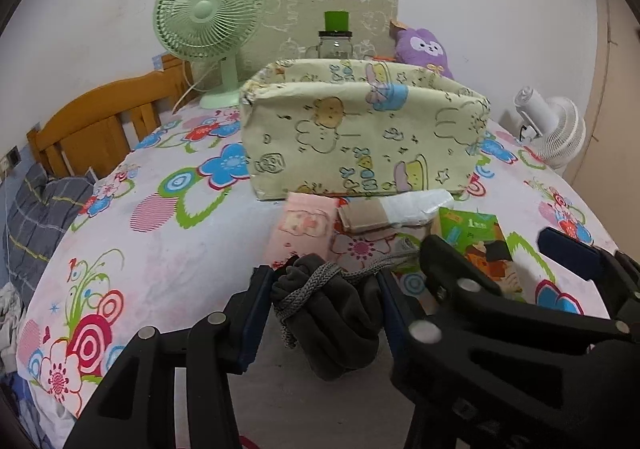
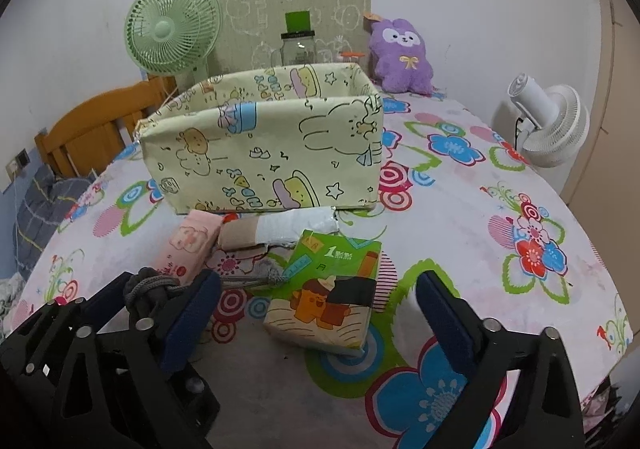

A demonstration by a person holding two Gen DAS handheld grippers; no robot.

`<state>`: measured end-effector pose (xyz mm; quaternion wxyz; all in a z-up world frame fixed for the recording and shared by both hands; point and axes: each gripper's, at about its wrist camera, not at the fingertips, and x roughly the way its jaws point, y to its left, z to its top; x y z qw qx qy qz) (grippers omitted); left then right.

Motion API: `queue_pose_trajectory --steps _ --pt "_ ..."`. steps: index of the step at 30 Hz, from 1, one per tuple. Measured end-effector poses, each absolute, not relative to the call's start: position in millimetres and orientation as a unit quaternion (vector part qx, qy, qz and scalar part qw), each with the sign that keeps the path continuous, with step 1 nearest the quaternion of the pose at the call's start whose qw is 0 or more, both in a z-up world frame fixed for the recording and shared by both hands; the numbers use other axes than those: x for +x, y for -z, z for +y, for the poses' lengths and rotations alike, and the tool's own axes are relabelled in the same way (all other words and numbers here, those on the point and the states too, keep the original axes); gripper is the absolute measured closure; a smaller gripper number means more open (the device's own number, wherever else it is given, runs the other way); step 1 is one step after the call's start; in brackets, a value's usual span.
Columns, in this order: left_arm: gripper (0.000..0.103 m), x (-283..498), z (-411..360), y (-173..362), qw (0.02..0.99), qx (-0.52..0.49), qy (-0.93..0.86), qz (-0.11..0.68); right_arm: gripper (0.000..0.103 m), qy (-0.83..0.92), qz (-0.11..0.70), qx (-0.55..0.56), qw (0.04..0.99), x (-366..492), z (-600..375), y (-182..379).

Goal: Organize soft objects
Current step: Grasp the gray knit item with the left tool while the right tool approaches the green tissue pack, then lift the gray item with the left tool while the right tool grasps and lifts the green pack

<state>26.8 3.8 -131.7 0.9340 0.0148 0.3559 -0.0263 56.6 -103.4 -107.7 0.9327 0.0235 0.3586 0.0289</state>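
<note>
My left gripper (image 1: 320, 309) is shut on a dark grey drawstring pouch (image 1: 332, 325), held just above the flowered bedsheet; its grey cord (image 1: 372, 267) trails right. The pouch also shows in the right wrist view (image 2: 150, 291). My right gripper (image 2: 316, 313) is open, its fingers either side of a green tissue pack (image 2: 328, 297) lying on the sheet. A pink tissue pack (image 2: 192, 245) and a beige and white packet (image 2: 276, 229) lie in front of the yellow cartoon fabric bin (image 2: 260, 157). A purple plush (image 2: 400, 57) sits behind the bin at the wall.
A green fan (image 2: 172, 37) stands back left, a glass jar (image 2: 298, 49) with a green lid behind the bin, a white fan (image 2: 552, 125) off the bed's right edge. A wooden headboard (image 1: 100, 125) and grey bedding (image 1: 44, 217) are at left.
</note>
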Motion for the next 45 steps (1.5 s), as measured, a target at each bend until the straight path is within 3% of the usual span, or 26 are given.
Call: queue_pose_trajectory --steps 11,19,45 --pt "0.05 34 -7 142 0.929 0.04 0.021 0.368 0.017 -0.029 0.386 0.038 0.921 69 -108 125" --pt "0.05 34 -10 143 0.928 0.045 0.016 0.369 0.04 -0.038 0.399 0.052 0.914 72 -111 131" --pt "0.053 10 -18 105 0.94 0.016 0.042 0.339 0.044 -0.054 0.346 0.069 0.934 37 -125 88"
